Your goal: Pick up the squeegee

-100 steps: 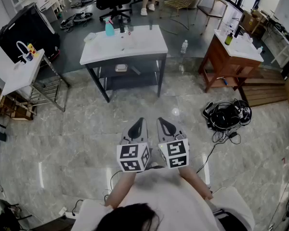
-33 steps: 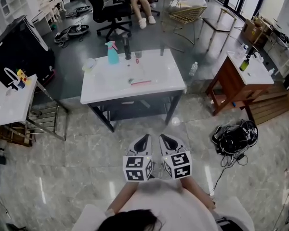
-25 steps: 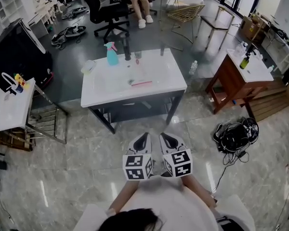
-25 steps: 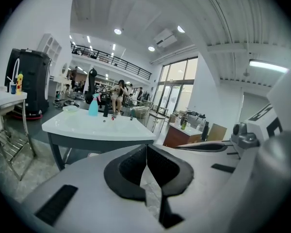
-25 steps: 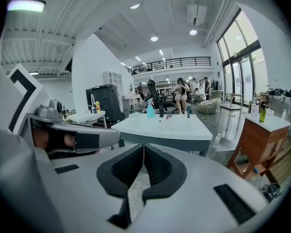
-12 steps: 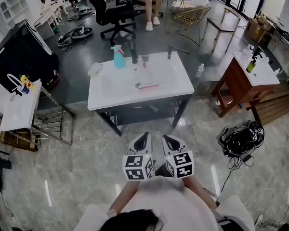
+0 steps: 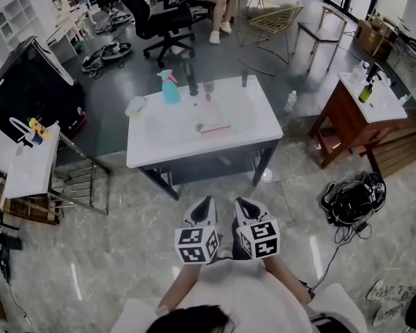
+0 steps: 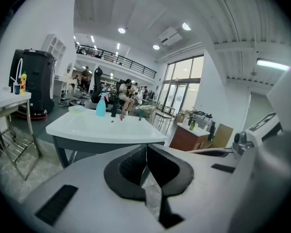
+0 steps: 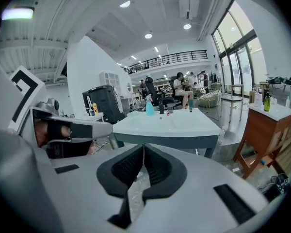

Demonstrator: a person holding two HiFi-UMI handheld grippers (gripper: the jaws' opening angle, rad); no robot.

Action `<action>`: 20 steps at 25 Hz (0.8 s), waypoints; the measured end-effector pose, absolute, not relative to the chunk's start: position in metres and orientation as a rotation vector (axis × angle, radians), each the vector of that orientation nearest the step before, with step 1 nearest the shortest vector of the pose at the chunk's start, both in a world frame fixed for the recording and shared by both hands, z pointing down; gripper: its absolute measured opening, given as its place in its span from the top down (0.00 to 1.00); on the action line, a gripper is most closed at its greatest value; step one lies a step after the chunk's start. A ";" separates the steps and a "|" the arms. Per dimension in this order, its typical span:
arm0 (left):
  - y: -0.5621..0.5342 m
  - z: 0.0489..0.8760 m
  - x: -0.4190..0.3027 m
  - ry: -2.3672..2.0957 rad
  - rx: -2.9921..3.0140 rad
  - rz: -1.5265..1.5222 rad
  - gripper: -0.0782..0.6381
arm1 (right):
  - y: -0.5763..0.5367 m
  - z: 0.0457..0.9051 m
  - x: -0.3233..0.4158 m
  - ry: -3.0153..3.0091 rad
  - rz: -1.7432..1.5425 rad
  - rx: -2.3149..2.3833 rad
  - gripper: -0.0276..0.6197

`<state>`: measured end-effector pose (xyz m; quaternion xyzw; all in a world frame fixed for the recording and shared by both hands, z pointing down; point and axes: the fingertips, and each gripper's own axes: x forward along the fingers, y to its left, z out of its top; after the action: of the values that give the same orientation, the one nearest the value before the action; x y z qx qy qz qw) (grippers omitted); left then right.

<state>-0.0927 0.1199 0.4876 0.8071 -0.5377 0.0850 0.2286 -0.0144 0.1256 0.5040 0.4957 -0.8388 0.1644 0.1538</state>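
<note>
In the head view the step in hand is the approach: the left gripper [image 7: 204, 207] and right gripper [image 7: 240, 207] hang side by side over the floor, well short of the table [image 7: 260, 129]. The squeegee [image 7: 215, 127] lies flat on the table top, near its middle, untouched. I count 1 squeegee, 1 spray bottle [image 7: 169, 89] and 1 table, with 2 grippers. In the left gripper view the left gripper [image 8: 146, 148] has its jaws pressed together with nothing between them; the table [image 8: 87, 132] and spray bottle [image 8: 101, 106] stand ahead, and the squeegee is too small there to pick out surely. In the right gripper view the right gripper [image 9: 143, 149] is likewise closed and empty, facing the table [image 9: 184, 130] and spray bottle [image 9: 150, 106]. The next move, as I judge it, calls for closing in on the table, spreading 1 gripper's jaws and lowering them around the squeegee's handle.
</note>
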 end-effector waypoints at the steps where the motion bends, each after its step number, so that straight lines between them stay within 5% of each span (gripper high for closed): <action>1: 0.117 0.492 -0.095 -1.482 2.214 0.239 0.85 | 0.120 0.507 -0.015 -2.394 0.452 1.418 0.91; 20: -0.018 0.505 -0.103 -1.603 2.105 0.268 0.85 | -0.031 0.508 -0.018 -2.417 0.359 1.292 0.91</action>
<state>-0.1034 -0.0180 0.5052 0.7687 -0.5852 0.0977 0.2390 -0.0180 -0.0313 0.5080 0.4591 -0.8589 0.1276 0.1876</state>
